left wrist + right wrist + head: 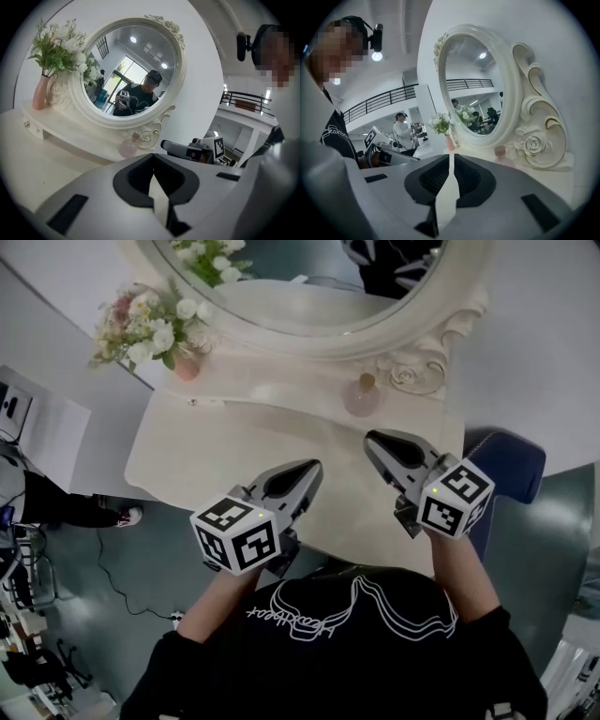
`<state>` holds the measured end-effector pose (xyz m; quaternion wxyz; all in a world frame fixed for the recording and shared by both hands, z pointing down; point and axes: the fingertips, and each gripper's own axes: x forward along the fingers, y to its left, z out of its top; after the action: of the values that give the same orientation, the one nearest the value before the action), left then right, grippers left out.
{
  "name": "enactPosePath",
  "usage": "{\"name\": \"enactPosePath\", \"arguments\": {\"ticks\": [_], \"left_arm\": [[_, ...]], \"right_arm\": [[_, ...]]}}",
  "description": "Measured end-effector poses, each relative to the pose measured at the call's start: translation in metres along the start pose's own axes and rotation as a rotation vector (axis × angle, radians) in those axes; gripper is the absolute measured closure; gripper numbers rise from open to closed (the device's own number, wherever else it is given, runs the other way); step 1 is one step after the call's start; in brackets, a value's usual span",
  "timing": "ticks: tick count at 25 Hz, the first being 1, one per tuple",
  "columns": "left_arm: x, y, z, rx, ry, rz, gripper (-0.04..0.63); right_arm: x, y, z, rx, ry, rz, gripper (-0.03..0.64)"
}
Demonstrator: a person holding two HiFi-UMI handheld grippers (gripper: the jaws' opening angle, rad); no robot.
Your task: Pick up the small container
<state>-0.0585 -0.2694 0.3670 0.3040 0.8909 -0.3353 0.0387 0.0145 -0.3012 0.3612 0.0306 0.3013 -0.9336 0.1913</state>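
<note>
The small container (pixel 362 397) is a round pink bottle with a tan stopper, standing on the cream dressing table (pixel 216 446) at the foot of the mirror frame. It also shows in the left gripper view (pixel 127 147) and the right gripper view (pixel 502 157). My right gripper (pixel 370 437) hovers just in front of it, jaws together with only a thin slit and nothing between them (pixel 451 155). My left gripper (pixel 314 465) is further left and nearer the front edge, shut and empty (pixel 153 157). Neither touches the bottle.
A large oval mirror (pixel 309 277) in an ornate white frame backs the table. A pink vase of white flowers (pixel 159 329) stands at the back left. A blue chair (pixel 511 460) sits to the right of the table. The table's front edge lies under my hands.
</note>
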Motion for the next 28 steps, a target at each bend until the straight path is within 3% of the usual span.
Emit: {"name": "enactPosePath", "arguments": {"ticks": [16, 21, 28], "left_arm": [[0.022, 0.043, -0.008, -0.046, 0.045, 0.046, 0.592], [0.022, 0.052, -0.008, -0.056, 0.044, 0.061, 0.592], [0.018, 0.067, -0.01, 0.001, 0.061, 0.124, 0.592]], "right_arm": [[0.047, -0.1, 0.005, -0.097, 0.026, -0.175, 0.402], [0.062, -0.12, -0.005, -0.206, 0.074, -0.26, 0.4], [0.081, -0.134, -0.014, -0.219, 0.098, -0.29, 0.414]]}}
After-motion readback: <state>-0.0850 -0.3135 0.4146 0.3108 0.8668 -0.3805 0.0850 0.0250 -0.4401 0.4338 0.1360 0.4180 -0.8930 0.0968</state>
